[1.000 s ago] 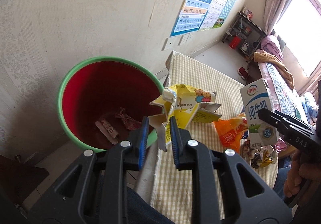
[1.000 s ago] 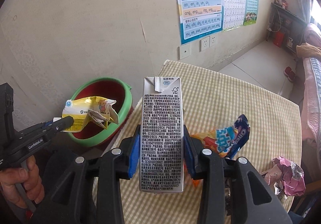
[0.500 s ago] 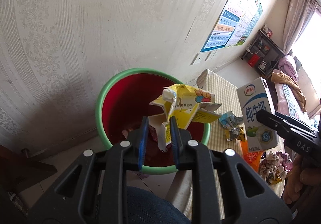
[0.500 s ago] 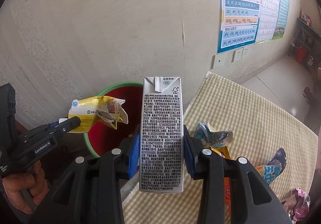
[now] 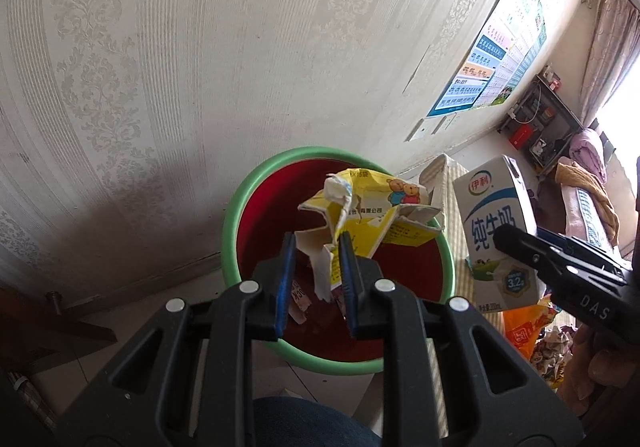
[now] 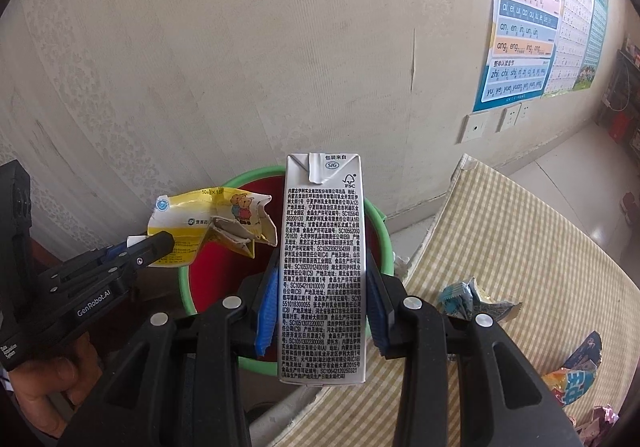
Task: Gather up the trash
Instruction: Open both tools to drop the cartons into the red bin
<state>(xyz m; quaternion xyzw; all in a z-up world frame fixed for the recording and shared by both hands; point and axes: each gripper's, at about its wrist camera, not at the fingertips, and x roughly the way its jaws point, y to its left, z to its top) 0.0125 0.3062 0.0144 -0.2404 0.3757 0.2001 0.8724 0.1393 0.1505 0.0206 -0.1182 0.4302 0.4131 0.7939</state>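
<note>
Left wrist: yellow carton over bin

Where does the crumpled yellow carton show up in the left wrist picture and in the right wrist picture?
Left wrist view: the crumpled yellow carton sits at centre, pinched in the left gripper above the bin.
Right wrist view: the carton is at left of centre, beside the milk carton.
Shared landmark: the green-rimmed red bin.

Crumpled yellow carton and upright milk carton above red bin.
</note>
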